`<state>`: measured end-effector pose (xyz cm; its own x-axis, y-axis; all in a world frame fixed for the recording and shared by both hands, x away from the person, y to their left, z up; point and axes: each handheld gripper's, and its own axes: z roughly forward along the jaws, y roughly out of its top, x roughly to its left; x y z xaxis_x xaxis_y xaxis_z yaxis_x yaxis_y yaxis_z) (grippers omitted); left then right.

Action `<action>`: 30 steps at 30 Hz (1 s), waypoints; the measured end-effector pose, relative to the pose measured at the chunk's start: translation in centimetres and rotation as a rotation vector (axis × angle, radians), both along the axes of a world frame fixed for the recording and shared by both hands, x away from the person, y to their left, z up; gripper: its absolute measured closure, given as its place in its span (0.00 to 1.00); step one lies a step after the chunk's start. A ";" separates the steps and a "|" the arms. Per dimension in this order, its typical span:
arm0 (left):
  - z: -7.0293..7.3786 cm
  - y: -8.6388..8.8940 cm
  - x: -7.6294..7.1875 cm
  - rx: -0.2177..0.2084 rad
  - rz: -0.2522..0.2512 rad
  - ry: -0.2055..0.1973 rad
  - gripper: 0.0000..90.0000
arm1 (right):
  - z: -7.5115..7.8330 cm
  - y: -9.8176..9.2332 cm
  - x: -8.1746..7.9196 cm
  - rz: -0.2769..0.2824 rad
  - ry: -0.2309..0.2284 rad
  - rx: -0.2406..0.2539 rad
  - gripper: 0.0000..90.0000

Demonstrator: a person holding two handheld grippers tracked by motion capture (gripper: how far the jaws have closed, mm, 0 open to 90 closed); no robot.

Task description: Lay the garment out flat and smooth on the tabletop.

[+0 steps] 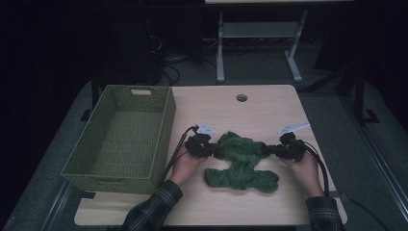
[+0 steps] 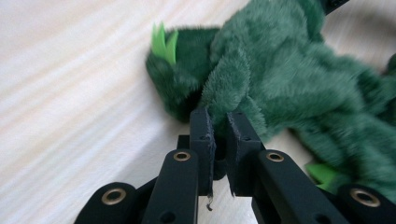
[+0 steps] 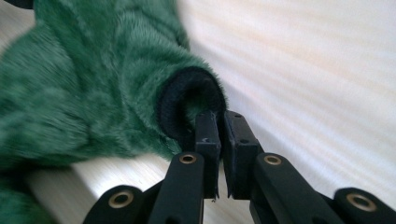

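Observation:
A dark green fuzzy garment lies crumpled on the wooden table, between my two grippers. My left gripper is at its left end. In the left gripper view the jaws are pinched together on a furry sleeve-like end of the garment, beside a bright green spike. My right gripper is at the right end. In the right gripper view the jaws are closed on the black cuff of a green sleeve.
A green woven basket with nothing visible inside stands on the left part of the table, close to my left hand. A round cable hole sits near the far edge. Desk legs and cables are on the floor beyond.

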<state>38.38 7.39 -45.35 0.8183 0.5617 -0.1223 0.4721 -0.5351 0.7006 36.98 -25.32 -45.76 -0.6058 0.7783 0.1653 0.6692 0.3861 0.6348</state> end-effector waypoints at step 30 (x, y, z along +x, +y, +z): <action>0.5 -0.1 -0.2 -0.019 -0.064 -0.005 0.71 | 5.9 6.3 5.6 0.132 -0.076 0.123 0.74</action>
<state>38.14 7.29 -44.86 0.8532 0.5055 -0.1285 0.4336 -0.5505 0.7133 42.53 -19.00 -39.87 -0.7153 0.6683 0.2042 0.5665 0.3835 0.7294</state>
